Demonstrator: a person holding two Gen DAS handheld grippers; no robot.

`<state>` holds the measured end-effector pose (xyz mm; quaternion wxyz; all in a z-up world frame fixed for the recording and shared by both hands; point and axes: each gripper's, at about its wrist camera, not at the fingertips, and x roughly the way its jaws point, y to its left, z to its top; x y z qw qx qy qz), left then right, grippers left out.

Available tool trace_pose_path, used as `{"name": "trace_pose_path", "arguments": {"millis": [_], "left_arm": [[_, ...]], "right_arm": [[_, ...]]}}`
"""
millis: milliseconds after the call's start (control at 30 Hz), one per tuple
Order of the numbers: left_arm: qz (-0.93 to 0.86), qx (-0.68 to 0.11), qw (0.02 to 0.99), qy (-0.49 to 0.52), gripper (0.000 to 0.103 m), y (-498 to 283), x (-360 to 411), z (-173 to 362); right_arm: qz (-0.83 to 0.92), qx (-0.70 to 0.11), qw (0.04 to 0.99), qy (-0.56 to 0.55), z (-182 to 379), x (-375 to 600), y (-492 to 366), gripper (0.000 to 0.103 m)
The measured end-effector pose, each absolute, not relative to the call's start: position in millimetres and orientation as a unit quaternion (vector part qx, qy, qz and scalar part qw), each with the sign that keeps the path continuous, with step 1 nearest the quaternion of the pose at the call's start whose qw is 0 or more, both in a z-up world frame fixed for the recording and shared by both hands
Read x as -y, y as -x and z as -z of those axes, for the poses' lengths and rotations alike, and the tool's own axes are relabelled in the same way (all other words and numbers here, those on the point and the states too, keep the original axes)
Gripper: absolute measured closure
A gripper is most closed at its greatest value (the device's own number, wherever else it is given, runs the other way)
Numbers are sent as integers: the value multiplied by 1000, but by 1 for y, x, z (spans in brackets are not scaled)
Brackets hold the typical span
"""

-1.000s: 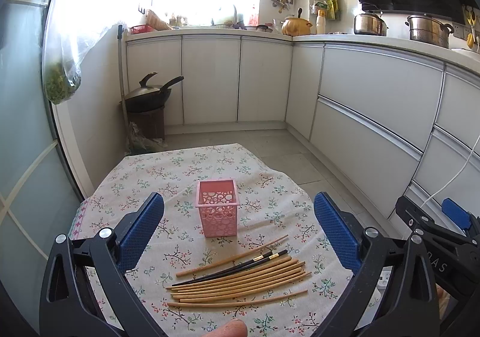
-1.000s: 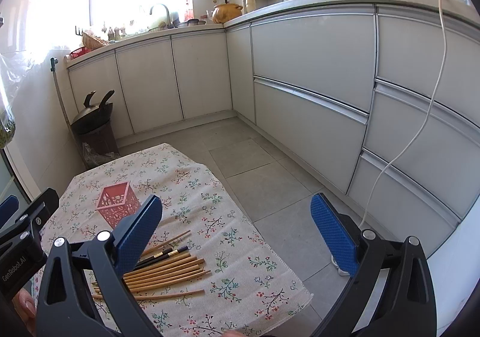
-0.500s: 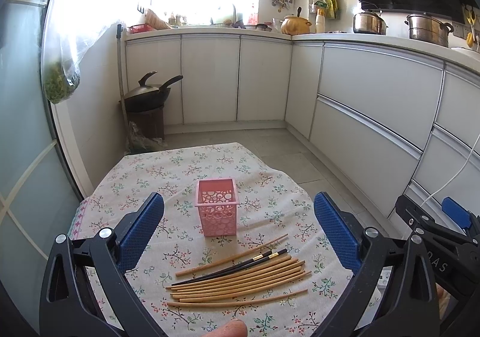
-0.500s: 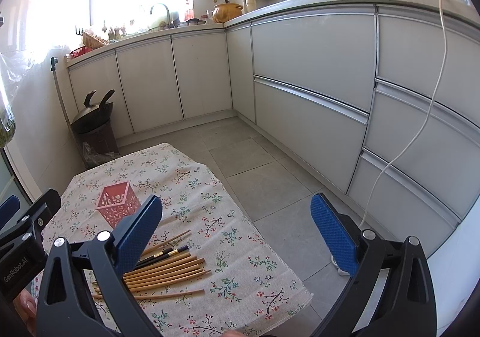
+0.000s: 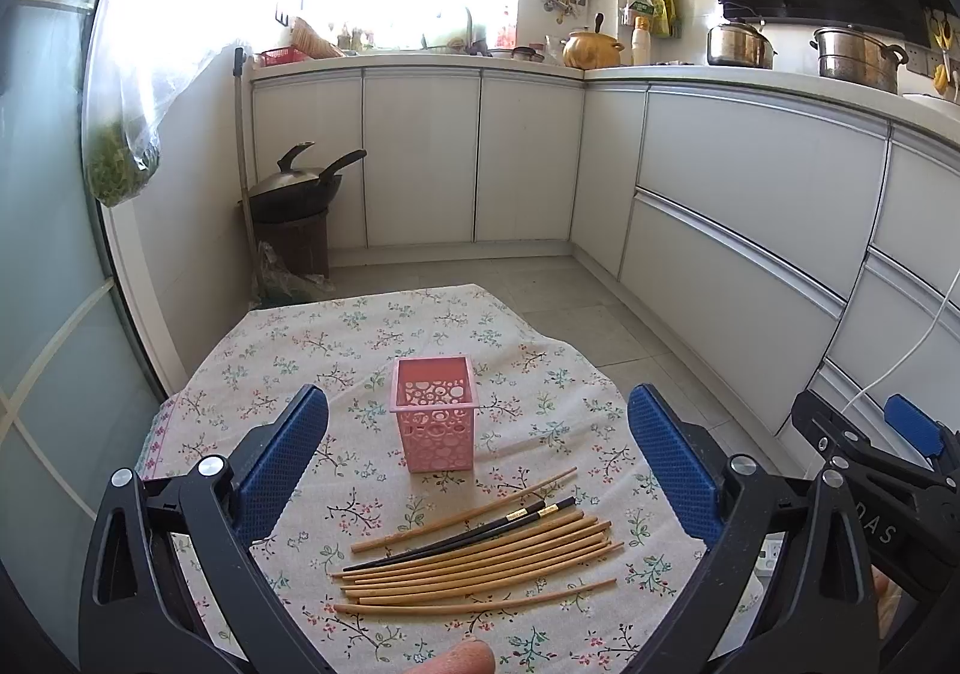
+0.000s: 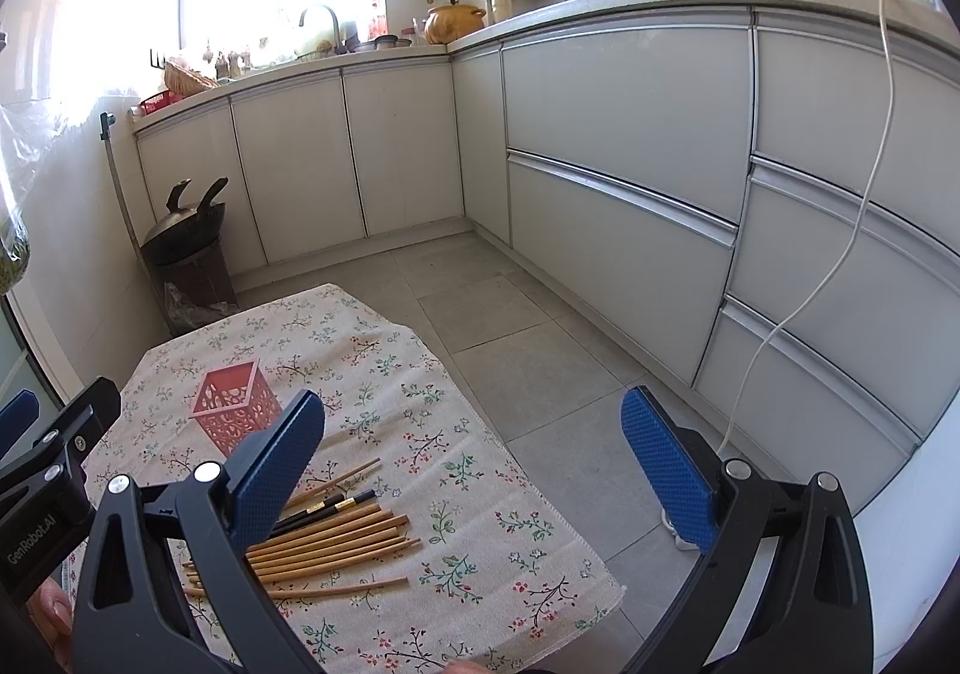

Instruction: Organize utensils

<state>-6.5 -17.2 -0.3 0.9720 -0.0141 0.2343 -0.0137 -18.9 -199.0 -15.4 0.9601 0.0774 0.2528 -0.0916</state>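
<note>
Left tool: hovering above the tabletop's near edge, its blue pads standing wide apart and gripping nothing.
Right tool: hanging off the tabletop's right side, pads spread wide and empty (mostly floor is showing between them).
Pink holder: standing upright near the middle of the tabletop, at 12 o'clock from the chopsticks and apart from them, framed between the left tool's pads.
Wooden chopsticks: lying flat in a loose fan at 6 o'clock from the holder, tips pointing toward 2 o'clock.
Black chopsticks: a dark pair resting in that fan, toward its far side, with one wooden stick lying beyond them.
Tabletop: wearing a floral cloth.
Wok: sitting on a dark bin by the cabinets, at 11 o'clock from the tabletop.
</note>
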Motion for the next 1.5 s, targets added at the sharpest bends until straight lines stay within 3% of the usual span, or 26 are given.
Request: {"name": "trace_pose_path", "arguments": {"millis": [600, 900, 1100, 1200, 1267, 1500], "left_arm": [[20, -246, 969, 12, 7, 2, 17, 5], [203, -419, 883, -52, 7, -46, 38, 65], [360, -523, 749, -186, 7, -43, 95, 122], [395, -560, 698, -206, 18, -55, 104, 143], [403, -584, 673, -208, 33, -70, 109, 158], [415, -616, 610, -274, 46, -80, 131, 201]], "right_arm": [[92, -262, 956, -90, 17, 203, 18, 6], [67, -335, 905, -255, 38, 252, 0, 6], [29, -412, 818, -400, 82, 283, -15, 6], [16, -426, 797, -429, 95, 286, -17, 6], [11, -430, 788, -440, 100, 287, -20, 6], [2, -450, 756, -475, 115, 295, -32, 6]]}}
